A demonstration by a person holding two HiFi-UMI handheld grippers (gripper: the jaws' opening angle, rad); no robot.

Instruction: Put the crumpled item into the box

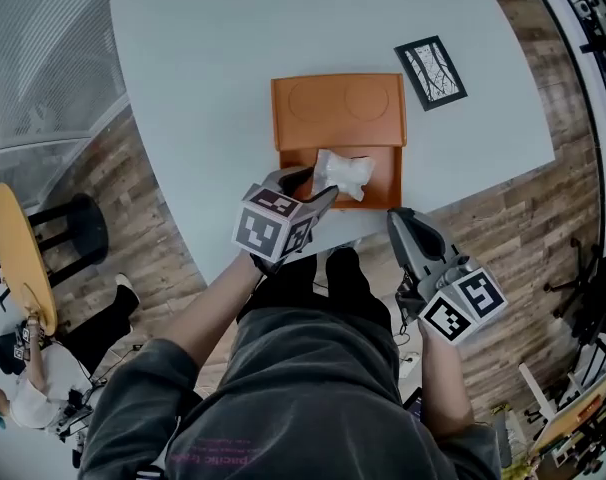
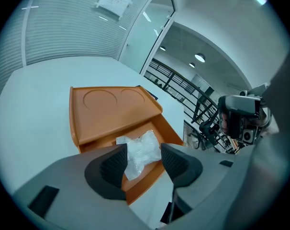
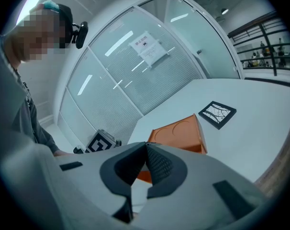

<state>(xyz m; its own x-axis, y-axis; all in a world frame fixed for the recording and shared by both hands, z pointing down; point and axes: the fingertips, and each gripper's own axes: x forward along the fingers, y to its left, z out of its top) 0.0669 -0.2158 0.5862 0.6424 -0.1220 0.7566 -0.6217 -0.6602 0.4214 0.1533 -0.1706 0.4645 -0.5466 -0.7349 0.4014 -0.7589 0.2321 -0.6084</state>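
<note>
An orange box [image 1: 338, 113] stands on the white table [image 1: 203, 78], its near compartment open. The white crumpled item [image 1: 341, 173] lies in that compartment. My left gripper [image 1: 316, 185] hovers at the box's near left corner, open, its jaws on either side of the item's near end. In the left gripper view the crumpled item [image 2: 144, 147] rests on the box's floor [image 2: 157, 128] just beyond the left gripper [image 2: 144, 156]. My right gripper [image 1: 398, 218] is shut and holds nothing, off the table's near edge to the right of the box; the right gripper [image 3: 146, 147] points at the box [image 3: 181, 135].
A black-framed card [image 1: 430, 71] lies on the table right of the box. On the wood floor at left are a round yellow table [image 1: 18, 253], a black stool [image 1: 78, 233] and a seated person [image 1: 23, 388]. Glass walls stand behind the table.
</note>
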